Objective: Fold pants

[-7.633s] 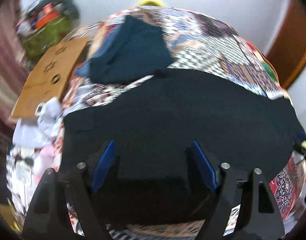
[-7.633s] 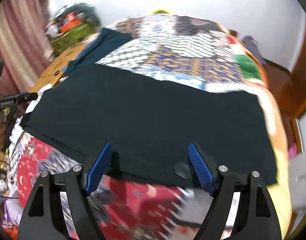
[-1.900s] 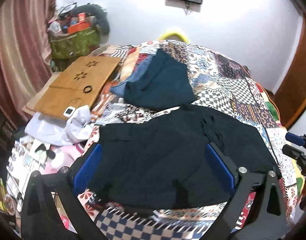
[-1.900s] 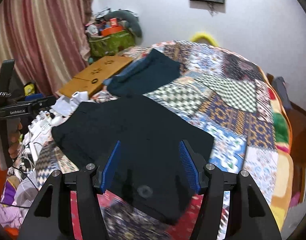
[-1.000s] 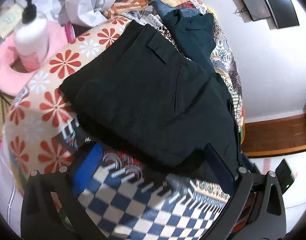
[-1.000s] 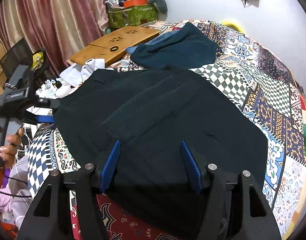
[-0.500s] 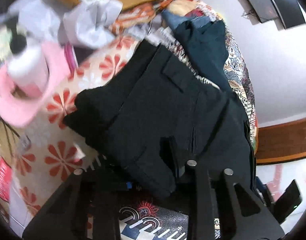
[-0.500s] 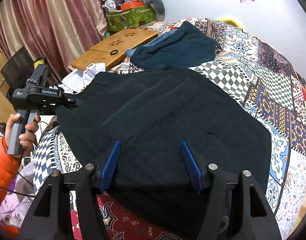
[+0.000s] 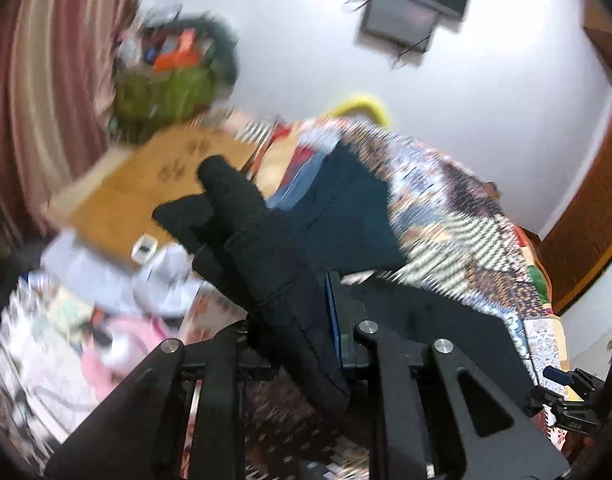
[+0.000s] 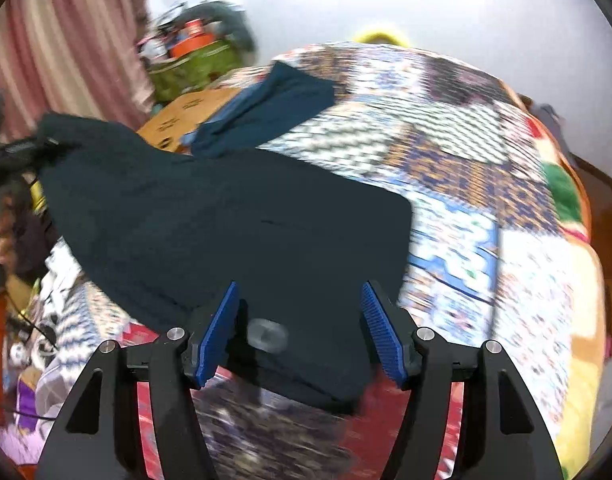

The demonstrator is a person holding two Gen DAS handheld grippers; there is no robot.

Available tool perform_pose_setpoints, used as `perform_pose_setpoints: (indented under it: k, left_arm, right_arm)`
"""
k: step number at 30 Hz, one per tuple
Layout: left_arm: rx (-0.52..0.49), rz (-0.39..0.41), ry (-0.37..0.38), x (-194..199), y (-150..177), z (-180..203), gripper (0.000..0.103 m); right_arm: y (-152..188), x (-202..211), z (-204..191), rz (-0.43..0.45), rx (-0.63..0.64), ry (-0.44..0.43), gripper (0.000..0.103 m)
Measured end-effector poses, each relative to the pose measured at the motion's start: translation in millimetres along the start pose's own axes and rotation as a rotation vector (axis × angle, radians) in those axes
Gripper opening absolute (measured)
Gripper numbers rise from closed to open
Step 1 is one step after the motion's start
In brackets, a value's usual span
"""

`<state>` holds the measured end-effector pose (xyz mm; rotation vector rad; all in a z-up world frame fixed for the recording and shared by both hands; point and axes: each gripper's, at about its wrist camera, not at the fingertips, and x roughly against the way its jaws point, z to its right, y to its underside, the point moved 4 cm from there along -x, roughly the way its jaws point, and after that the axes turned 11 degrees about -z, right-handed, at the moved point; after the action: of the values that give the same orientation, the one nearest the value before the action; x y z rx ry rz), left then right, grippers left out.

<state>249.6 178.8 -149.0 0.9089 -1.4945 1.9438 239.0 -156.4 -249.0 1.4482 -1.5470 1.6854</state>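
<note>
The black pants (image 10: 226,232) lie partly folded on the patchwork bedspread (image 10: 465,184). My left gripper (image 9: 294,320) is shut on one end of the pants (image 9: 266,264) and holds it lifted, the cloth sticking up and forward between the jaws. In the right wrist view that lifted end shows at the far left (image 10: 78,136). My right gripper (image 10: 300,328) is open and empty, hovering just above the near edge of the pants.
A dark blue folded garment (image 10: 274,108) lies behind the pants. A wooden lap table (image 9: 146,176) and clutter sit at the left of the bed. A green bag (image 10: 190,64) stands by the curtain. The wall is behind the bed.
My left gripper has closed on the left end of the pants and raised it off the bed. The right gripper stays open over the pants' near edge.
</note>
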Motion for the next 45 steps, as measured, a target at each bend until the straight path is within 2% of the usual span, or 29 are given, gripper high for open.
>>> perform_pose_setpoints:
  k: [6,9,14,18,24,29,33,36,38,41,45]
  left_arm:
    - [-0.106,0.076,0.062,20,-25,68,0.016]
    - [-0.158,0.083,0.104,21,-29,107,0.015]
    - [-0.223,0.046,0.197,9,-30,167,0.014]
    - [-0.285,-0.003,0.262,-8,-18,220,0.013]
    - [-0.391,-0.097,0.291,-36,14,272,0.013]
    - [-0.455,-0.25,0.312,-70,47,297,0.014]
    - [-0.507,-0.337,0.315,-80,70,303,0.016]
    - [-0.543,-0.373,0.327,-75,84,302,0.032]
    - [-0.548,-0.399,0.354,-71,90,301,0.058]
    - [-0.546,-0.358,0.373,-54,88,296,0.072]
    - [-0.523,-0.287,0.323,-46,65,279,0.078]
  right_arm:
    - [18,-14,46,-0.042,-0.107,0.074,0.061]
    - [27,-24,54,-0.062,-0.136,0.033,0.061]
    - [27,-26,56,-0.067,-0.129,0.012,0.062]
    - [30,-26,57,-0.064,-0.131,-0.001,0.061]
    - [31,-26,58,-0.063,-0.138,-0.013,0.061]
    - [33,-25,59,-0.06,-0.144,-0.023,0.062]
    - [36,-22,60,-0.055,-0.152,-0.033,0.062]
    - [37,-18,60,-0.051,-0.154,-0.036,0.062]
    - [40,-15,59,-0.048,-0.155,-0.036,0.062]
    - [42,-10,58,-0.046,-0.16,-0.048,0.062]
    - [48,-5,54,-0.053,-0.149,-0.053,0.062]
